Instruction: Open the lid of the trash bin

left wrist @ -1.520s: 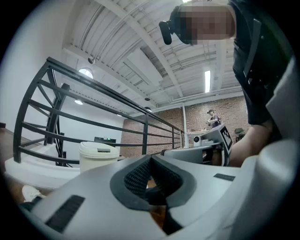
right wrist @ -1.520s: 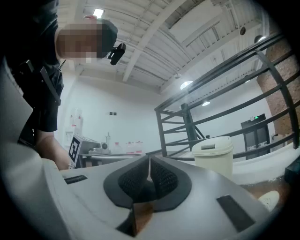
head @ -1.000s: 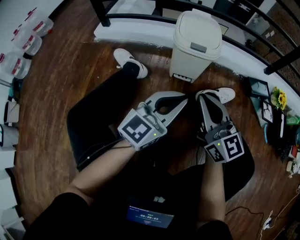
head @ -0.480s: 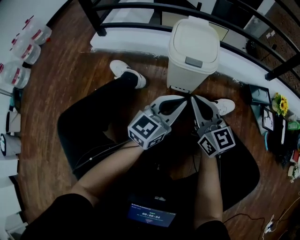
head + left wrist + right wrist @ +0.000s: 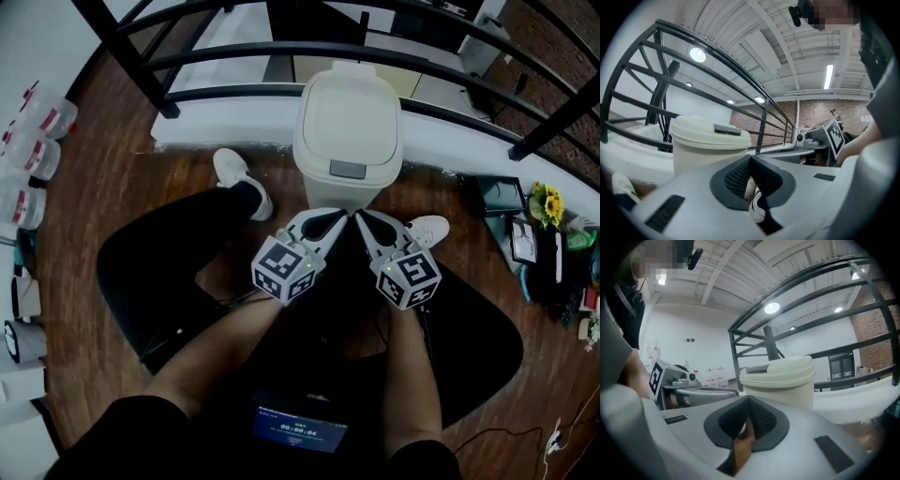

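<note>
A cream trash bin (image 5: 349,127) stands on the wooden floor against a white ledge, its lid down, with a grey push button (image 5: 348,169) at the lid's front edge. My left gripper (image 5: 341,215) and right gripper (image 5: 360,217) point at the bin's front, tips close together just below the button, both shut and empty. The left gripper view has the bin (image 5: 710,140) ahead and to the left of the shut tips (image 5: 750,158). From the right gripper view the bin (image 5: 780,376) rises just past the shut tips (image 5: 749,398).
A black railing (image 5: 234,52) and the white ledge (image 5: 216,108) run behind the bin. The person's white shoes (image 5: 234,178) flank the bin. Plastic containers (image 5: 33,131) sit at the left. A picture frame and a sunflower (image 5: 544,202) lie at the right.
Both grippers have moved forward to the bin and closer to each other. Their tips now sit just short of the bin's front, and the bin appears nearer the middle of the head view.
</note>
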Demonstrator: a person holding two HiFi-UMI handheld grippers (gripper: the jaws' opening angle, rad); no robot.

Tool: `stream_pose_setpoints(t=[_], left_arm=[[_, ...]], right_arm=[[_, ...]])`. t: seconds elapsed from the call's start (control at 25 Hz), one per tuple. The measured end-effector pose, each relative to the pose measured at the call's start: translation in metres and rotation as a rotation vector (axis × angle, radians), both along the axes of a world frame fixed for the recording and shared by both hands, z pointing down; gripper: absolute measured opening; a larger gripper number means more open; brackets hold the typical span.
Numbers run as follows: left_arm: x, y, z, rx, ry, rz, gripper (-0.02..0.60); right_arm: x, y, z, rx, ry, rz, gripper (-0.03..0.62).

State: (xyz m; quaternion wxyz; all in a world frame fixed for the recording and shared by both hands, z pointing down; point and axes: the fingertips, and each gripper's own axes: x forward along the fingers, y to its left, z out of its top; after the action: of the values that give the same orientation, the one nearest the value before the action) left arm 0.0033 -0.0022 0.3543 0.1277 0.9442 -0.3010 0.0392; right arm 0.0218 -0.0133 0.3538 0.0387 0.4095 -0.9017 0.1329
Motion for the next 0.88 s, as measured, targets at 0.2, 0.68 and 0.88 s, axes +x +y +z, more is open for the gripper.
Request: stream_pose_setpoints(t=[0.2, 0.68, 0.88], left_arm=[[0.002, -0.039, 0.069, -0.199, -0.01, -0.015, 0.037], [0.012, -0.085, 0.188, -0.454, -0.315, 0.051, 0.037], [0.005, -0.085, 0.226, -0.466, -0.448, 0.109, 0.038]], right_arm=[[0.01, -0.035, 0.057, -0.145, 0.034, -0.002, 0.012], [0.004, -0.077, 0.15, -0.396, 0.095, -0.094, 0.012], [0.002, -0.079, 0.184, -0.509, 0.136, -0.1, 0.012]])
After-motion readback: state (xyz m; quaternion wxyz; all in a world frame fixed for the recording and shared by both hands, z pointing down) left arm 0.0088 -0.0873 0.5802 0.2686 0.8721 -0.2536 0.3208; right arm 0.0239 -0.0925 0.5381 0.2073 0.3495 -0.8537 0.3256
